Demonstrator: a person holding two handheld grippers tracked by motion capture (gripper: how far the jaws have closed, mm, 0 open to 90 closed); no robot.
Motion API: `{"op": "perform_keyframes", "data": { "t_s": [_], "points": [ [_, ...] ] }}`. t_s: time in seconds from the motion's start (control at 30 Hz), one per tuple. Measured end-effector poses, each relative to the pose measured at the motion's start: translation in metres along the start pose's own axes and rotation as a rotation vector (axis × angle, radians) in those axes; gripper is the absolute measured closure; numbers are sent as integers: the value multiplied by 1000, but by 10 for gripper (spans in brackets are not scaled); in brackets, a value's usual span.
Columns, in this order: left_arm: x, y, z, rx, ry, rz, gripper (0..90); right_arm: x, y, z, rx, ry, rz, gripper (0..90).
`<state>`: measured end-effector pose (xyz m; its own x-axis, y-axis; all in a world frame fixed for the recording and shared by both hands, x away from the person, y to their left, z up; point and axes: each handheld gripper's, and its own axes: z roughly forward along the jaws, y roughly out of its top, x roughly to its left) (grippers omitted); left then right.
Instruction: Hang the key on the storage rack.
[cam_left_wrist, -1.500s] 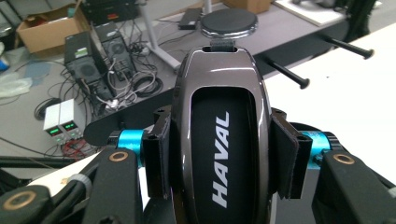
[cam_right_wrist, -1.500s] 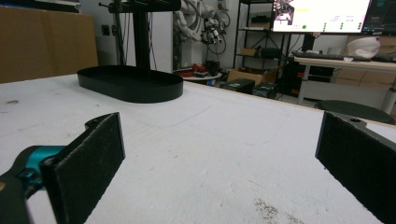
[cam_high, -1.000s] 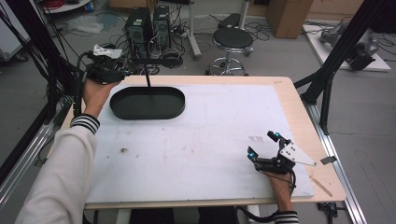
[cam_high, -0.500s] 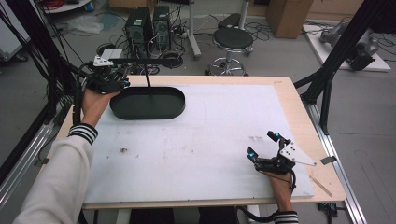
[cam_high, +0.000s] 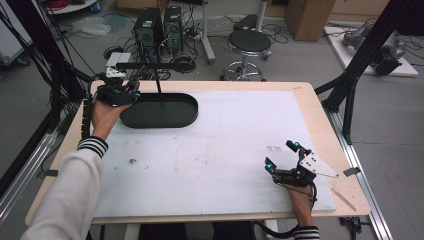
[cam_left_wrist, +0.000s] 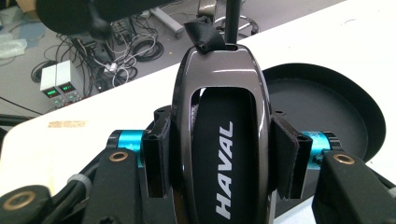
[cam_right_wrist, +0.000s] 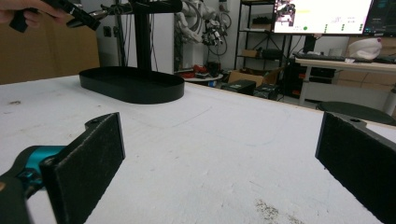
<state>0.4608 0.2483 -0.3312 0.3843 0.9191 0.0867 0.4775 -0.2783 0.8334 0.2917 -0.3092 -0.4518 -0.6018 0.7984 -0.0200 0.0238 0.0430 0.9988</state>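
A dark glossy key fob (cam_left_wrist: 219, 140) marked HAVAL, with a short black strap at its top, sits between the pads of my left gripper (cam_left_wrist: 223, 158), which is shut on it. In the high view this left gripper (cam_high: 116, 90) hovers at the left end of a black oval tray (cam_high: 190, 112) that carries an upright post (cam_high: 158, 85) and a crossbar (cam_high: 150, 65). My right gripper (cam_high: 280, 155) rests near the table's front right, open, its pads (cam_right_wrist: 88, 158) wide apart over bare table.
The white mat (cam_high: 225, 145) covers most of the wooden table. Beyond the far edge stand a round stool (cam_high: 249, 42) and computer towers (cam_high: 160, 25) among floor cables. Black frame struts (cam_high: 360, 65) rise at the right side.
My left hand has sunk a little with the key fob, closer to the tray's left end. The right gripper has stayed where it was.
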Motion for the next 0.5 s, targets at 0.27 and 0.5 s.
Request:
{"op": "perform_keyframes", "data": {
  "t_s": [0.27,0.5],
  "points": [
    [-2,-6,12,1,20,8,487,0,0,0,0,0,-4,3],
    [-4,-9,24,-5,36,17,487,0,0,0,1,-1,0,3]
  ]
}}
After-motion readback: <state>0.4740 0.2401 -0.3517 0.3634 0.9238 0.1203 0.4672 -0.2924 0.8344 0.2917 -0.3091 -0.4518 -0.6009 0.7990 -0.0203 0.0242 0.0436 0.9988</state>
